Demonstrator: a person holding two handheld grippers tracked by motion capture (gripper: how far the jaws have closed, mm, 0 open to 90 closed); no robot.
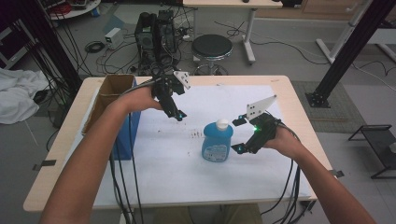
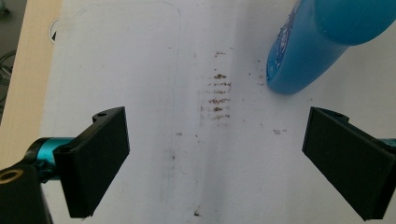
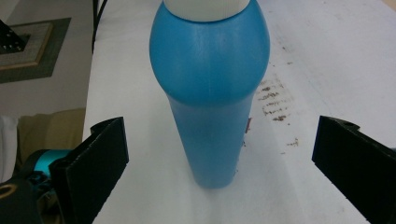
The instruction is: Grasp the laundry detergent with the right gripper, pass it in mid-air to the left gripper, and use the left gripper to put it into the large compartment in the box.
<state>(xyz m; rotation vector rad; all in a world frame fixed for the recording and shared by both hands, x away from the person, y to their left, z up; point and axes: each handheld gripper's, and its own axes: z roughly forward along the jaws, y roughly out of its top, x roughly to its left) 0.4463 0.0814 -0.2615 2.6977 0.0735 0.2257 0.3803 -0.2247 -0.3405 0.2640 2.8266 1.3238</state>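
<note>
I've got the blue bottle (image 1: 217,141) standing upright on the white surface (image 1: 168,163), white cap up, long axis vertical. My right gripper (image 1: 239,135) is the nearer one, just beside the bottle on its right, fingers (image 3: 93,163) released and spread wide; in the right gripper view the bottle (image 3: 210,93) sits dead centre between them, not yet touched. My left gripper (image 1: 177,114) hovers farther off, up and to the left, fingers (image 2: 95,156) also released, bottle (image 2: 317,42) off to one side. I'd say the right hand goes straight in and closes on the body.
</note>
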